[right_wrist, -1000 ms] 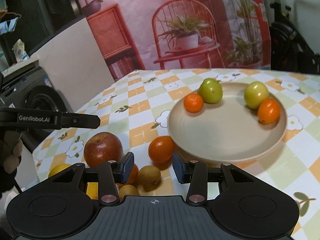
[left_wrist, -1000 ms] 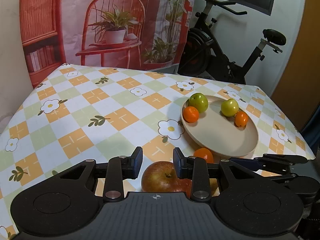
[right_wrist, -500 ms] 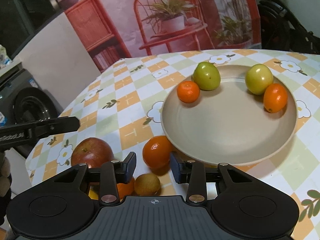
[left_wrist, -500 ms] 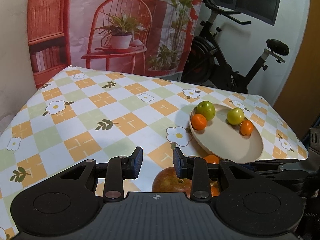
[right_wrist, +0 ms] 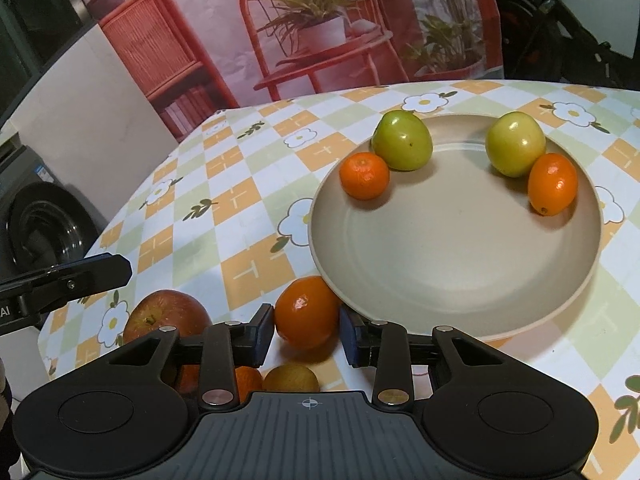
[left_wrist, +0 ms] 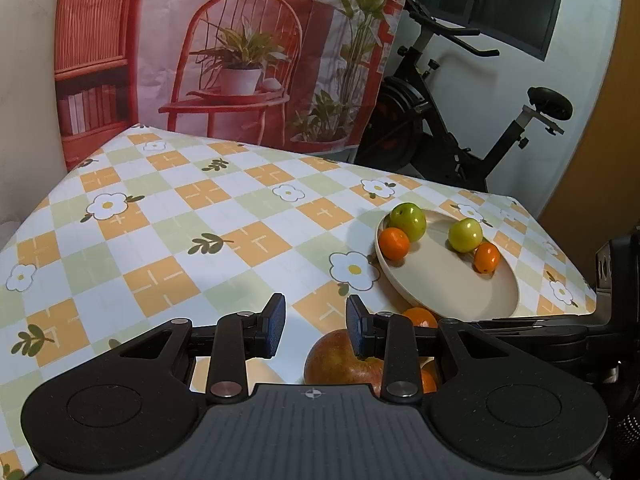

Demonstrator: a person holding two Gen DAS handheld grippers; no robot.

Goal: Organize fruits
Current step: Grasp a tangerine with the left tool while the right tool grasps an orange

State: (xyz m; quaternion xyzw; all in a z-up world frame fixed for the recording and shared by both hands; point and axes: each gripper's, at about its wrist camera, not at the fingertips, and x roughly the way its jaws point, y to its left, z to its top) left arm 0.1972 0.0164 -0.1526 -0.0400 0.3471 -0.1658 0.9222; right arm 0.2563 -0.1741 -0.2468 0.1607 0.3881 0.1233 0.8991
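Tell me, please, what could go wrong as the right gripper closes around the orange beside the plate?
The right gripper is closing on the orange, a round, glossy fruit that could squirt out of the pads. It sits against the plate rim, so a lift might nudge the plate and roll its four fruits. The small brown fruit just below could get knocked.

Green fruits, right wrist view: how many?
2. Both on the plate: left green fruit at the far-left rim beside a small orange, right green fruit far right, touching an oval orange. None hidden that I can see.
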